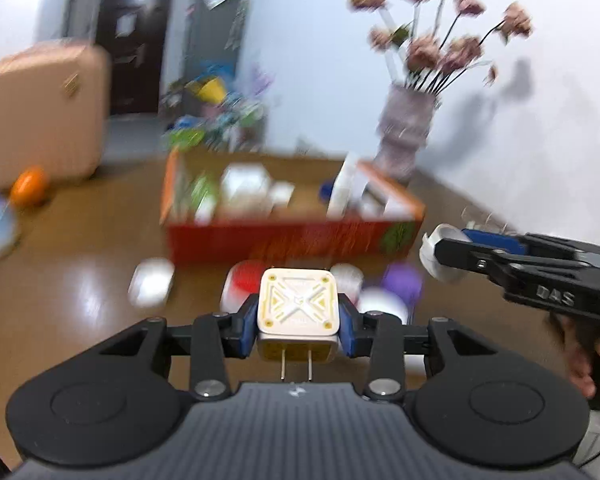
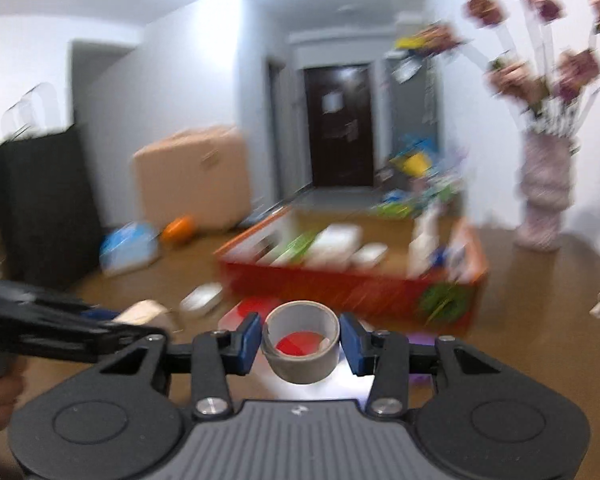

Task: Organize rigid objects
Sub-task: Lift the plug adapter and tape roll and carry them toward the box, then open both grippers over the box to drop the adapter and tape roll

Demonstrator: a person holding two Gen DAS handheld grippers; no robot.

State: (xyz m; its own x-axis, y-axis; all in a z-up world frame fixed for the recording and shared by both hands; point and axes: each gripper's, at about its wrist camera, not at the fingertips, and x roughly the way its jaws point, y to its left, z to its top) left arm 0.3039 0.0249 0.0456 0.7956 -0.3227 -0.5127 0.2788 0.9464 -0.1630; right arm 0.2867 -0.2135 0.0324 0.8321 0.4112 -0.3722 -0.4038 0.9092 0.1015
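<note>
Left gripper (image 1: 298,330) pinches a charger (image 1: 296,314) across its sides, prongs toward the camera, so the cube cannot twist. Right gripper (image 2: 300,344) pinches a tape roll (image 2: 301,346) across its outer wall, hole upward. Both loads hang clear of the floor (image 1: 80,280), near the red box (image 1: 292,240), which already holds sorted items and is probably their destination. Loose pieces lie below.

A box (image 1: 292,236) sits on the floor (image 1: 80,280) with small packages inside. A vase (image 1: 406,132) stands behind its right end, against the wall. A suitcase (image 1: 40,112) stands far left.
</note>
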